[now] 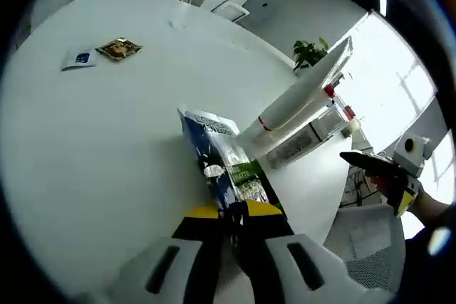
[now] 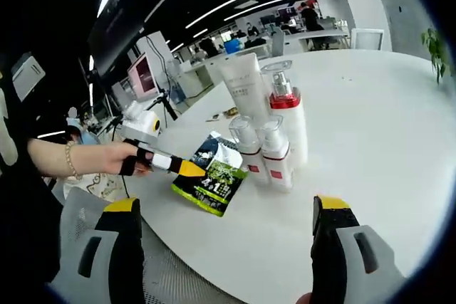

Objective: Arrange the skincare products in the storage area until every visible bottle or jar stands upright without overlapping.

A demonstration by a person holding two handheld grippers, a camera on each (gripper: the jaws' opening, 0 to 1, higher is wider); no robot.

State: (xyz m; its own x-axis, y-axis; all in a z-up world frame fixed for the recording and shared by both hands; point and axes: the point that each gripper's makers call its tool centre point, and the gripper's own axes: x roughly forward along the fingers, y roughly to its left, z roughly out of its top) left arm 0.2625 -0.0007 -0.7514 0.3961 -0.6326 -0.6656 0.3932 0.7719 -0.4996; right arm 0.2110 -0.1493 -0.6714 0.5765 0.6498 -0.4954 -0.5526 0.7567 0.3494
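White table carries upright bottles: a tall tube, pump bottle, two small bottles. Beside them, the sachet, judged light, floppy, slippery; hold its edge. Left gripper clamps it; right gripper spread, empty.
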